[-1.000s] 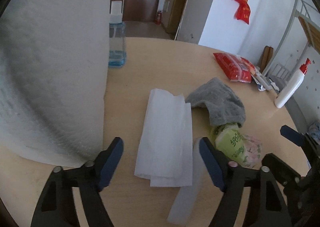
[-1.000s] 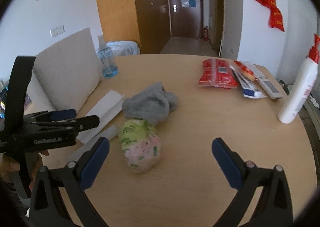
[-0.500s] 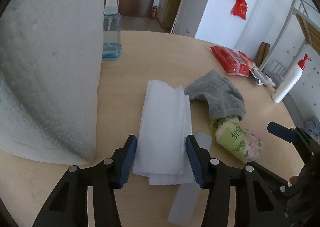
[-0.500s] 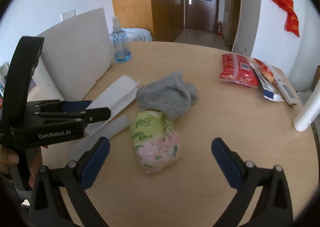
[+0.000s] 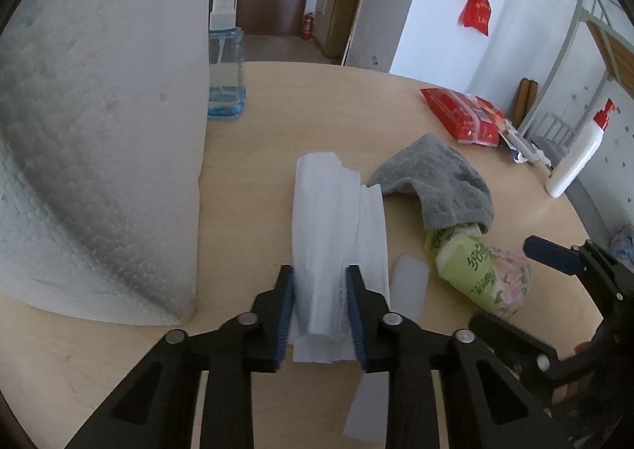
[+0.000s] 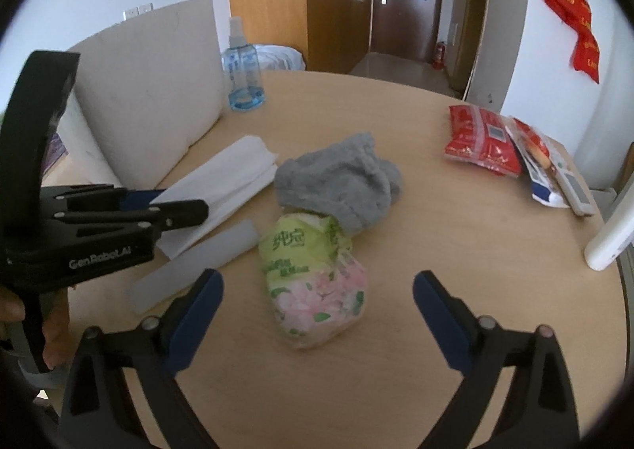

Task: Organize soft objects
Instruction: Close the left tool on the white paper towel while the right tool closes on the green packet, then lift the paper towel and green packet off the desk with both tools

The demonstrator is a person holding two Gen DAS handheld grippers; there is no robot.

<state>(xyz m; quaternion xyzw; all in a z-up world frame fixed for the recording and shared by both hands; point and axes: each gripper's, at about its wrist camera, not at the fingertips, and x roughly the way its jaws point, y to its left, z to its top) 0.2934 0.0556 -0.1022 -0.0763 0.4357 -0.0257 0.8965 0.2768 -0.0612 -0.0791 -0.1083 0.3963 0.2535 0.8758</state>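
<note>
Two tongs | left tongs (image 5: 320,286) pinching folded tissue (image 5: 337,219) | right tongs (image 6: 315,300) spread wide around tissue pack (image 6: 313,282)

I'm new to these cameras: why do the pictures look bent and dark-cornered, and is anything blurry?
Left wrist view: fisheye curves the table edge and blackens the corners; the left gripper, pinching the folded tissue, looks sharp. Right wrist view: same bulging; the open right gripper is sharp, the snack packets look slightly soft, and daylight is even, with faint shadows.
</note>
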